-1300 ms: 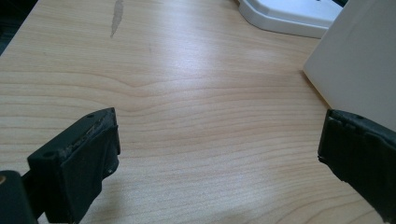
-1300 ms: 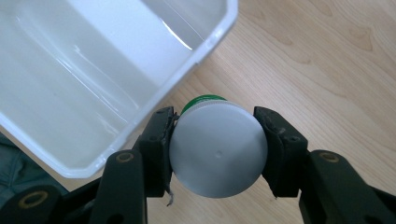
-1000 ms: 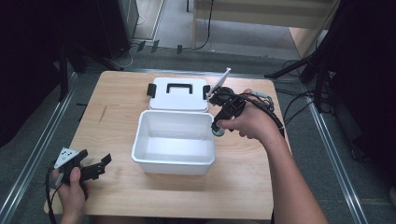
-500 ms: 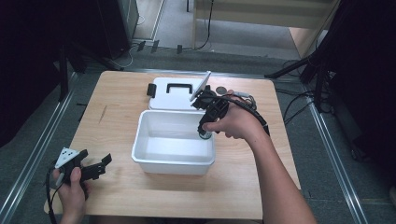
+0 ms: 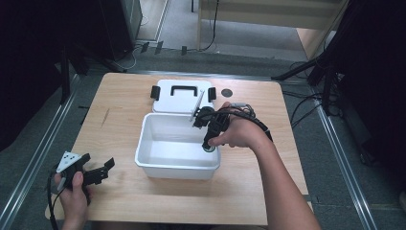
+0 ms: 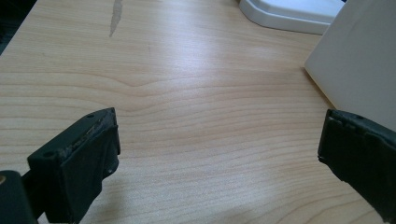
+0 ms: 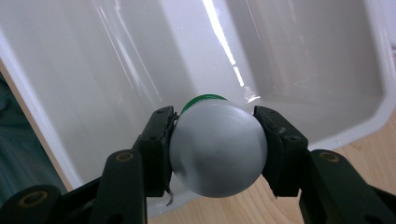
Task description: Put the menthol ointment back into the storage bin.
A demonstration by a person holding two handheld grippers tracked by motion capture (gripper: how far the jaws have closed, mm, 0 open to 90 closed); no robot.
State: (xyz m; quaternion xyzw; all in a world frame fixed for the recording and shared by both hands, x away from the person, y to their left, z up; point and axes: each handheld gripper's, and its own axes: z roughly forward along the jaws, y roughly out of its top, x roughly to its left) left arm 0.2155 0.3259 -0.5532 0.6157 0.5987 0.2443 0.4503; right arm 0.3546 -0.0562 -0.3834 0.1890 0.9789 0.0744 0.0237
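A small grey bottle with a green cap [image 7: 217, 147], cap pointing down into the white bin [image 5: 158, 160], sits clamped in my right gripper [image 7: 215, 144] over its right end; my left gripper [image 5: 91, 175] idles agape, well apart.

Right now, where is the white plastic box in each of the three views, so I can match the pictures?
High view: the white box sits mid-table, open, right gripper over its right rim.
Left gripper view: its outer wall at the right edge.
Right gripper view: its inside across the upper picture.
Shared landmark: the wooden table.
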